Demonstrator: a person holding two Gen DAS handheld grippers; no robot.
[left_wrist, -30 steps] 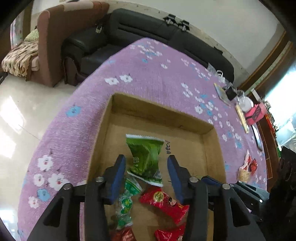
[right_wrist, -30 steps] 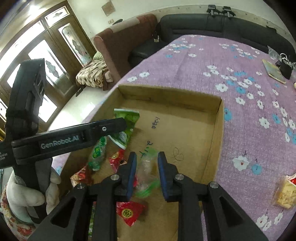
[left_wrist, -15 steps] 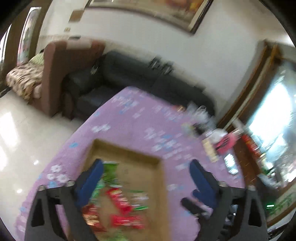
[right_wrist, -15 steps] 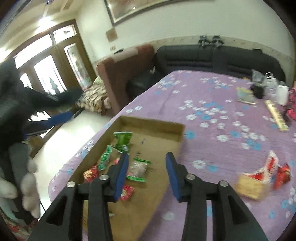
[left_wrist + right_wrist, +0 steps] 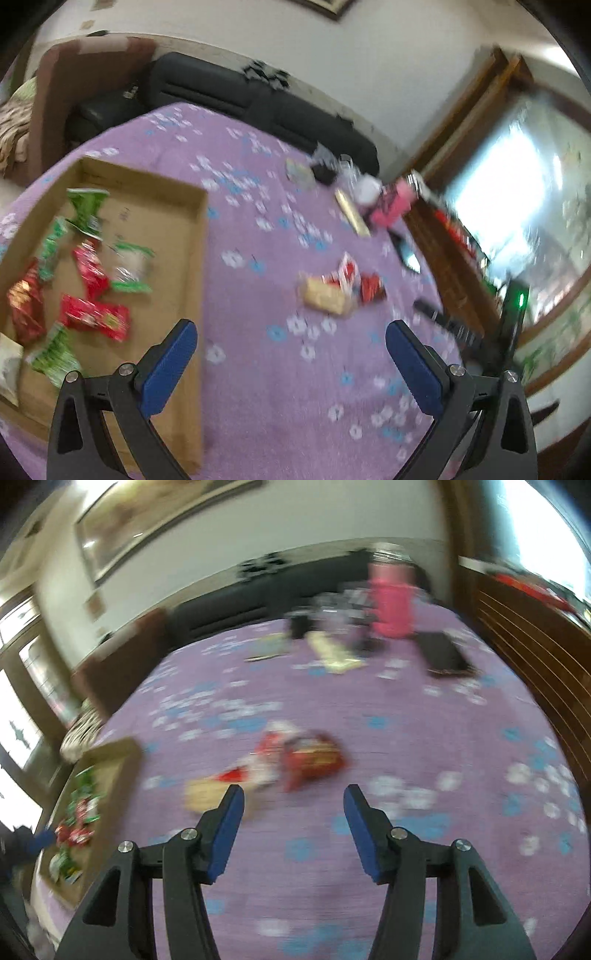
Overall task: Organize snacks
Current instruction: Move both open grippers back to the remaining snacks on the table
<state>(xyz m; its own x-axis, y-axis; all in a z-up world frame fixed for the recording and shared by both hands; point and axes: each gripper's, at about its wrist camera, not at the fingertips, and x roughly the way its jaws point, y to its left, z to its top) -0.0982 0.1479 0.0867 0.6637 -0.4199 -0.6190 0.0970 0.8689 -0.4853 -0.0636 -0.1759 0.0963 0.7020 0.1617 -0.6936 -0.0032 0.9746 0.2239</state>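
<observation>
A: Nearest first, quick. Left gripper (image 5: 291,347) has its jaws spread wide with only purple tablecloth (image 5: 258,406) between them. Empty.

B: Right gripper (image 5: 293,805)?

A: Jaws partway apart and opening, nothing between them either. Both are free, I'd say so they can take the next packets.

B: Where are the snacks?

A: Sorted ones lie in the cardboard tray (image 5: 199,258) at the cloth's left side: green and red packets, e.g. a red packet (image 5: 94,317) and a green packet (image 5: 86,210). Loose ones sit in a small pile (image 5: 340,288) mid-cloth, well apart from the tray. In the right view a red bag (image 5: 314,757) from that pile is just ahead of the fingers, which looks like the target.

B: Far end?

A: Clutter: pink container (image 5: 391,602), a dark flat device (image 5: 443,653), then a black sofa (image 5: 258,103). Blurry, and probably not part of the job.
</observation>
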